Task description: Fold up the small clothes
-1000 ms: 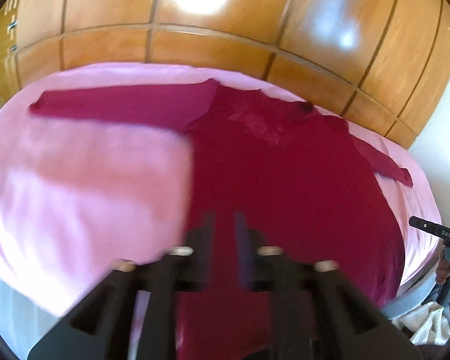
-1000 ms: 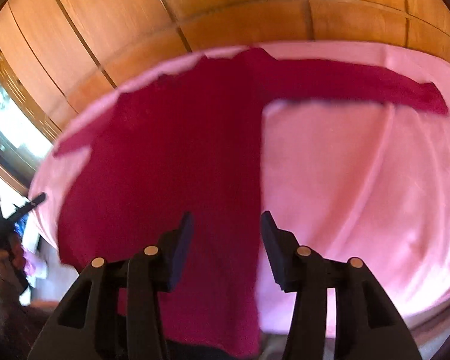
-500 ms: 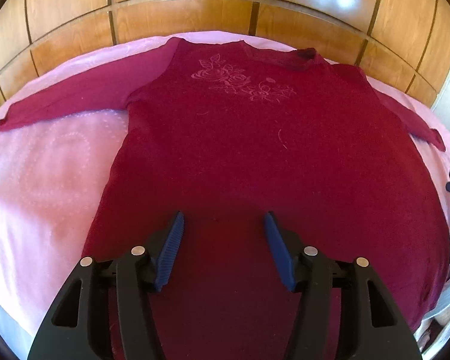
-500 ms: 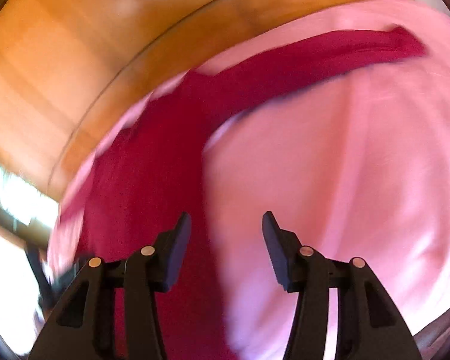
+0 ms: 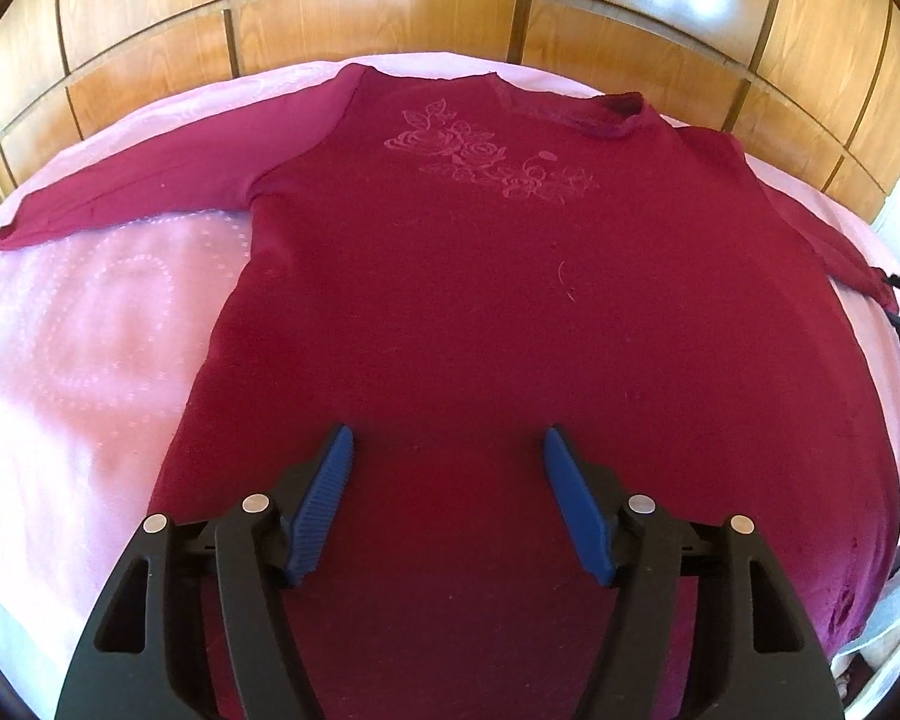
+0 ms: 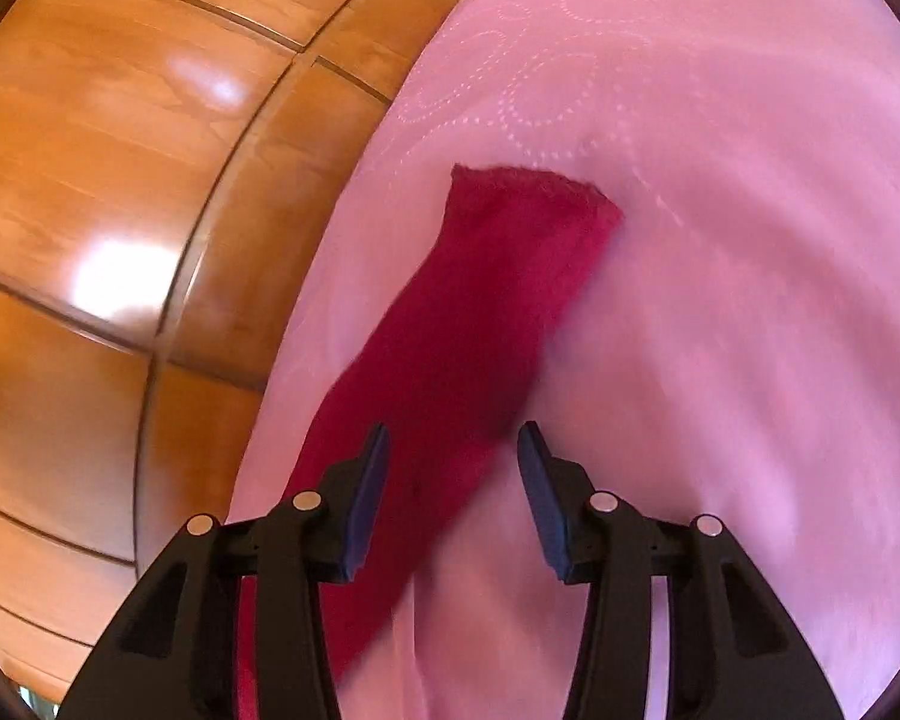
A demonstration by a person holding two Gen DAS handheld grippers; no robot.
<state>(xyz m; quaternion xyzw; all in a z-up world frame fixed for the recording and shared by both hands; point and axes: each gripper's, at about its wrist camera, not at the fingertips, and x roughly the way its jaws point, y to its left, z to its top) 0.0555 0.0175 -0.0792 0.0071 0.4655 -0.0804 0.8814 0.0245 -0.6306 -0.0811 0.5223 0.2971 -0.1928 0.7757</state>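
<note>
Spread flat, face up on the pink bedspread [image 5: 90, 360]: a dark red knit top [image 5: 510, 312], collar toward the wooden panels [image 5: 390, 12], sleeves reaching toward both side edges. Left gripper [image 5: 444, 450] above the lower body, jaws opening, nothing between them. Right gripper [image 6: 450, 450] over one sleeve [image 6: 486, 300], cuff lying ahead along the pointing line; jaws closing, not yet pinching cloth. Likely nearer for folding that sleeve inward.
</note>
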